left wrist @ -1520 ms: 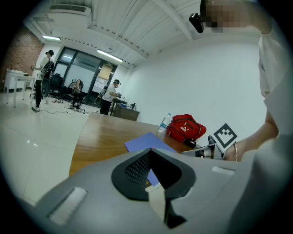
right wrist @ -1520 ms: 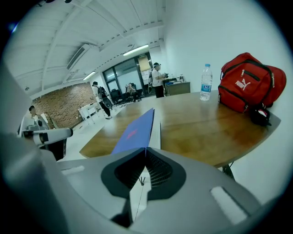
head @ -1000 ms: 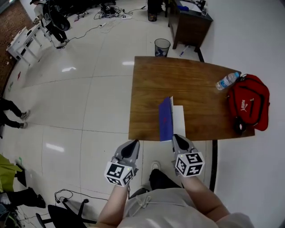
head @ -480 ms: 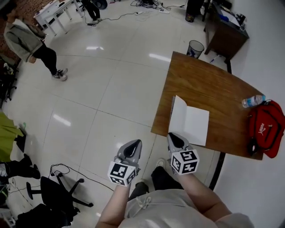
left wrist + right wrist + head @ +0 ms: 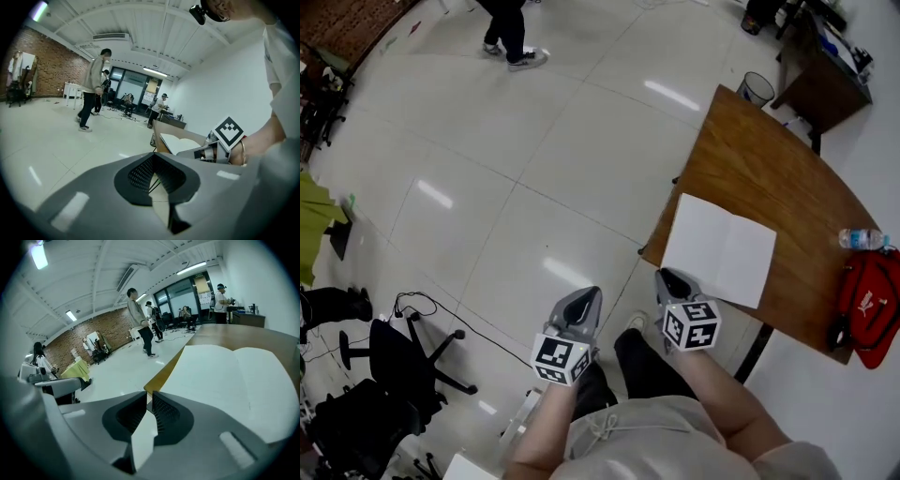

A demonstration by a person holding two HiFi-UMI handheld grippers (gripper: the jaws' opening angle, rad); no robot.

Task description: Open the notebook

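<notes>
The notebook (image 5: 719, 248) lies open and flat on the near corner of the wooden table (image 5: 769, 169), both white pages facing up. My right gripper (image 5: 671, 280) is shut and empty just off the table's near edge, a little short of the notebook's near left corner. In the right gripper view the open pages (image 5: 234, 376) spread out just beyond the closed jaws (image 5: 149, 397). Further left, over the floor, my left gripper (image 5: 584, 306) is also shut and empty. The left gripper view shows the notebook (image 5: 180, 142) and the right gripper's marker cube (image 5: 229, 133) off to the right.
A water bottle (image 5: 861, 239) and a red bag (image 5: 874, 309) sit at the table's right end. Behind it are a waste bin (image 5: 757, 89) and a dark desk (image 5: 825, 84). An office chair (image 5: 403, 361) stands at the lower left, and a person (image 5: 511, 33) on the floor beyond.
The notebook's blue cover stood upright a second ago; it has swung over and the book now lies flat open. My right gripper drew back off it. The head view has turned left.
</notes>
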